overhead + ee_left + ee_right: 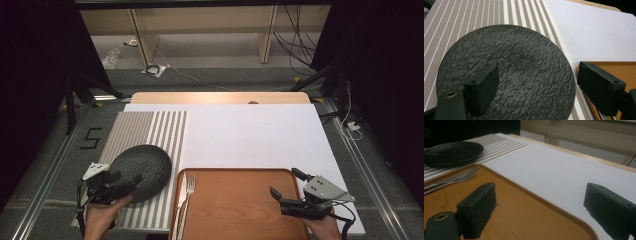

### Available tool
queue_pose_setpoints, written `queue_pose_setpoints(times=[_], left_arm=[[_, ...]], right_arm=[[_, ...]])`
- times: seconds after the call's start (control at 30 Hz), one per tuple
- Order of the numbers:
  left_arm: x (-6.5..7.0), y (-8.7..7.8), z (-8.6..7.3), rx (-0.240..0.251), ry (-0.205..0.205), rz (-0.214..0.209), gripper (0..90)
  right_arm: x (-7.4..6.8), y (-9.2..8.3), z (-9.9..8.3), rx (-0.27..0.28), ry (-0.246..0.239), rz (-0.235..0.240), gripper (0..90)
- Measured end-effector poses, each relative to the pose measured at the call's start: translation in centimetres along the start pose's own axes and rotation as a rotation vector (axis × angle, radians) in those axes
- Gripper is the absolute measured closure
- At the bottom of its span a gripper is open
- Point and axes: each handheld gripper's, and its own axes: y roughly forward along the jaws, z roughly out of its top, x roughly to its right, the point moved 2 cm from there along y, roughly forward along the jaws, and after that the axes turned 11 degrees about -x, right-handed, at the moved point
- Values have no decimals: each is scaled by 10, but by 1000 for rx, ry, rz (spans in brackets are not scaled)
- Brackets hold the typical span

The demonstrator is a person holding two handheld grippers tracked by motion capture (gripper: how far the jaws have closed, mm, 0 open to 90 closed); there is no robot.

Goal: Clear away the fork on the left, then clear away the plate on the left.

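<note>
A black rough-surfaced plate (142,170) (519,55) (451,151) lies on a striped placemat (150,125) (474,15) at the front left. My left gripper (125,182) (539,72) is open at the plate's near edge. One jaw hangs over the plate and the other stands just past its right rim. A wooden tray (235,200) (524,220) lies at the front centre, with a fork (190,187) (461,178) and a knife (180,200) (439,182) along its left side. My right gripper (284,182) (541,192) is open and empty over the tray's right end.
A white sheet (250,135) covers most of the table, with the wooden tabletop edge (220,97) showing at the back. Dark floor, cables and shelving lie beyond the table. Metal rails run along both sides.
</note>
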Motion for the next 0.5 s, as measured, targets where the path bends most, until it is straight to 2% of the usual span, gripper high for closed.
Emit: queue_pose_setpoints(times=[0.03, 0.07, 0.13, 0.17, 0.37, 0.5], left_arm=[[-3, 0, -2, -9, -20, 6, 180], [-3, 0, -2, -9, -20, 6, 179], [-5, 1, -4, -30, -21, 32, 179], [-8, 0, -6, -38, -40, 47, 179], [-14, -2, -8, -36, -79, 61, 179], [-18, -3, -10, -36, -120, 62, 178]], right_arm=[[0, 0, 0, 1, -1, 0, 118], [0, 0, 0, 1, -1, 0, 118], [0, 0, 0, 0, -2, 1, 118], [0, 0, 0, -3, -3, 0, 118], [0, 0, 0, 0, -2, 1, 118], [0, -1, 0, -4, -4, 1, 118]])
